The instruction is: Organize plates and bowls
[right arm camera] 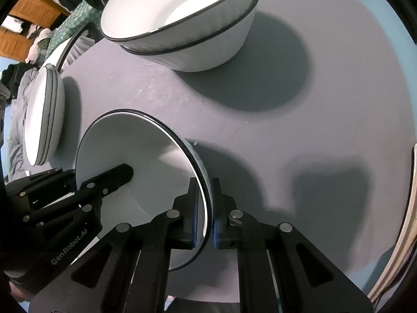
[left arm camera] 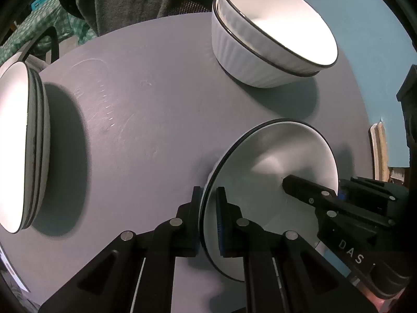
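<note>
Left black two-finger gripper (left arm camera: pixel 208 216) clamped tight on one rim of a white, dark-edged ceramic bowl (left arm camera: pixel 273 161); right black two-finger gripper (right arm camera: pixel 204 208) pinched on the opposite rim. Smooth and glossy inside, thin black line round the lip, set on the grey round tabletop (left arm camera: pixel 156 130). Both pointing steeply down. Beyond: two nested white ribbed bowls (left arm camera: pixel 260 39); stacked white plates (left arm camera: pixel 23 143) well apart.
</note>
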### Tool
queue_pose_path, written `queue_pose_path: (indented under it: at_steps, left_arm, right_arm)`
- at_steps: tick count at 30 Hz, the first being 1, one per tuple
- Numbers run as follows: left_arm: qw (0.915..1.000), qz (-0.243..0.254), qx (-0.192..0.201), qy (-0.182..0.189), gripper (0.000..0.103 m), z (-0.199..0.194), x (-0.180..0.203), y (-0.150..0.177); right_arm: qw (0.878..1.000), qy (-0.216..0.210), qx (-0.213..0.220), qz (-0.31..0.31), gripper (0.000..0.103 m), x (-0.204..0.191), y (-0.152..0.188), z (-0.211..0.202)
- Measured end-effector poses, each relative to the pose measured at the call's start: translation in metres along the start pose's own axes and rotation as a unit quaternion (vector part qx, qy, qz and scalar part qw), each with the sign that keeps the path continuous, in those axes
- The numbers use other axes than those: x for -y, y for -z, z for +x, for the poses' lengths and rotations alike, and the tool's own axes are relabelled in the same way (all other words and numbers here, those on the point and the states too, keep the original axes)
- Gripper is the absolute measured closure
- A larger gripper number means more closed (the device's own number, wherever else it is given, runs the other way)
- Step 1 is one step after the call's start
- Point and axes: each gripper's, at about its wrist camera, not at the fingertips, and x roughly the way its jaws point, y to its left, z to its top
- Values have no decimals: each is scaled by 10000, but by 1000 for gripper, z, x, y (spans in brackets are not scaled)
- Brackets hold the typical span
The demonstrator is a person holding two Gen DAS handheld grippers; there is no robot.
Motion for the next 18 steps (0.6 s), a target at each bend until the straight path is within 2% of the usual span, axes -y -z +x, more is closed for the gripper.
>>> queue_pose_path:
  at_steps: [8,18]
  left_arm:
    - [9996,-238,101,144,94,-25,-4,-9]
    - [9987,-96,483,129,94,-68,4,-37]
  right_arm:
    - [9999,17,112,-34,95,-15,-8,-19]
    - [9992,48,396,-31,95,-23,-28,-59]
